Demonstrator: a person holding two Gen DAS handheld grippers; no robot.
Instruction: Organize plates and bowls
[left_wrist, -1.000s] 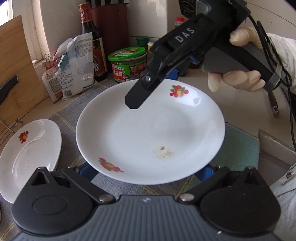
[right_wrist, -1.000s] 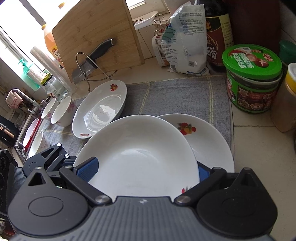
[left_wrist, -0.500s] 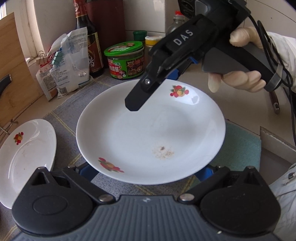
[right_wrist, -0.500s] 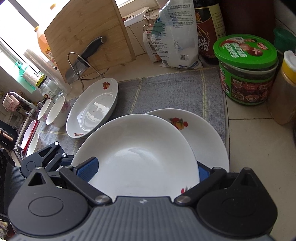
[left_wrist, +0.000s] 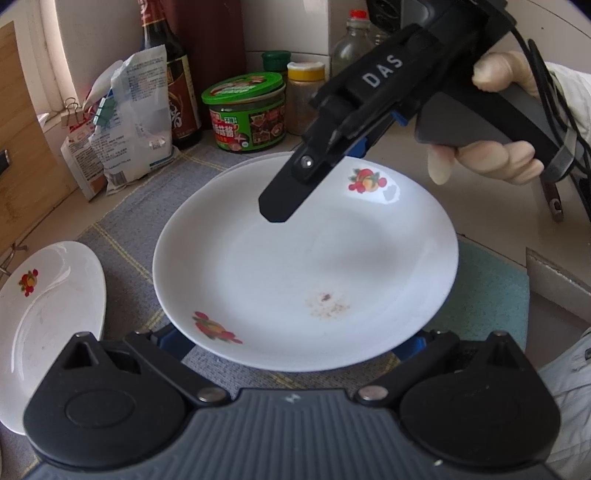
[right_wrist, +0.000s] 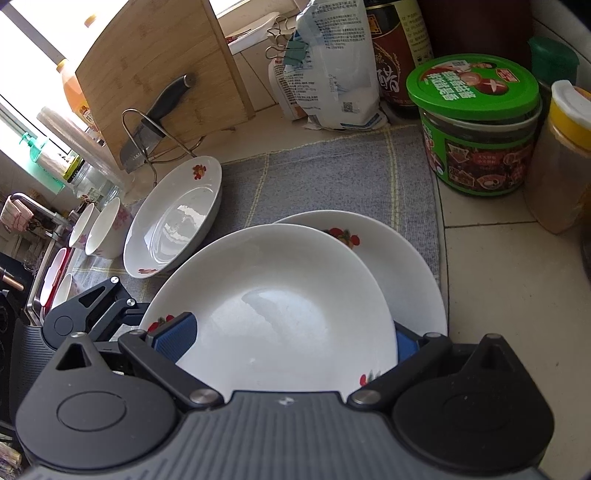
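Left wrist view first: the left gripper (left_wrist: 291, 341) has its blue pads spread wide at the near rim of a white plate (left_wrist: 303, 266) with fruit decals and a small reddish smear, and the rim hides the fingertips, so I cannot tell whether they pinch it. Across the plate, the right gripper (left_wrist: 354, 147) comes in from the far side, held by a gloved hand (left_wrist: 491, 158), its black finger lying over the far rim. Under this plate the edge of a second plate (right_wrist: 406, 273) peeks out; in the right wrist view it sits on the grey cloth (right_wrist: 332, 177), with the held plate above and partly covering it. There the right gripper's blue pads sit against the held plate's rim on both sides, spread wide and holding it. To the left lies a third plate (left_wrist: 44, 317) on the cloth. Farther left in the right wrist view, two bowls (right_wrist: 99, 229) stand side by side. Beyond the cloth stand a green-lidded jar (left_wrist: 245, 110), a white bag (left_wrist: 125, 125) with binder clips, a dark sauce bottle (left_wrist: 173, 85) and a wooden cutting board (right_wrist: 162, 81) with a cleaver (right_wrist: 155, 122) in a wire rack.
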